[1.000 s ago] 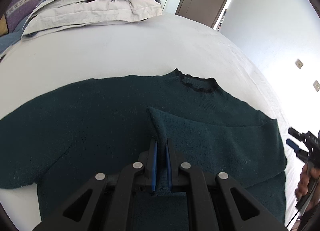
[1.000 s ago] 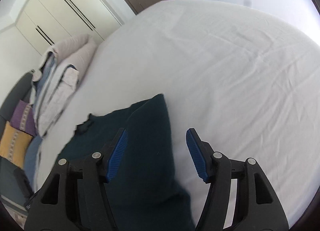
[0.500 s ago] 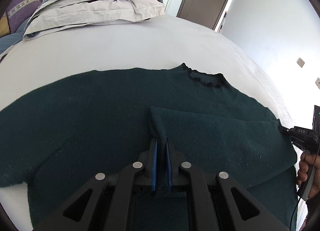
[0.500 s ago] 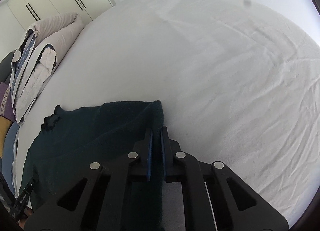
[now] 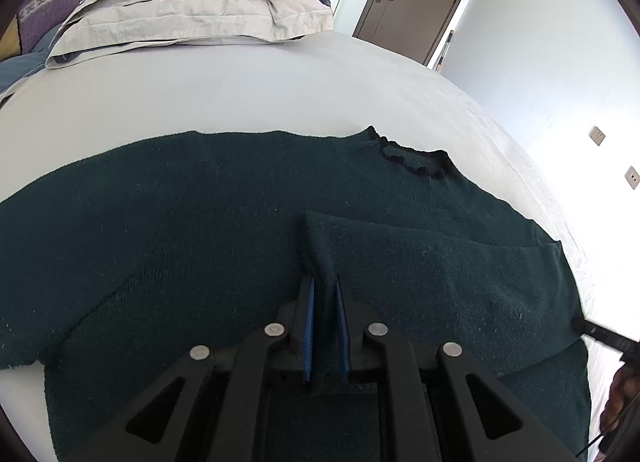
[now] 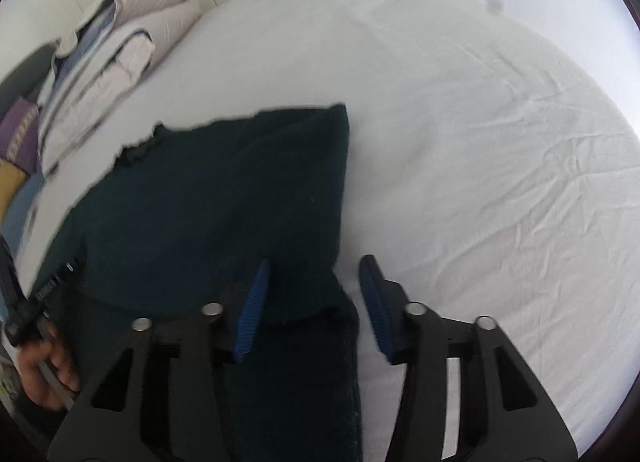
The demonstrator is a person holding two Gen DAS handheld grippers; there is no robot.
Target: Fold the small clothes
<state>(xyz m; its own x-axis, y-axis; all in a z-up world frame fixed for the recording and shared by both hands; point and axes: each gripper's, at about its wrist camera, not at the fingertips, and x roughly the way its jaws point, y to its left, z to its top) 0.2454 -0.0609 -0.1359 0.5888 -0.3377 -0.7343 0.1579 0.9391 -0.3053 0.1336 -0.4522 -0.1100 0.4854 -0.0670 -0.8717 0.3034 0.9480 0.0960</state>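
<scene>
Left wrist view: dark green sweater (image 5: 200,229) lies flat on white bed (image 5: 248,97), one sleeve (image 5: 420,262) folded across the chest. Left gripper (image 5: 323,298) has narrow jaws pinching the sleeve cuff, opening slightly w/ cloth between the pads. Knit looks soft, limp, fairly thick, prob light; it should drape and sag, so best taken at edges, cuffs or hem corners, two layers at once. Not fragile or slippery.

Right wrist view shows what the other doesn't: right gripper (image 6: 314,302) w/ jaws opening, pads apart and straddling the sweater's folded side edge w/o pressing it, plus bare sheet beyond. Only left view shows collar (image 5: 412,159), far sleeve, stacked bedding (image 5: 200,9).
</scene>
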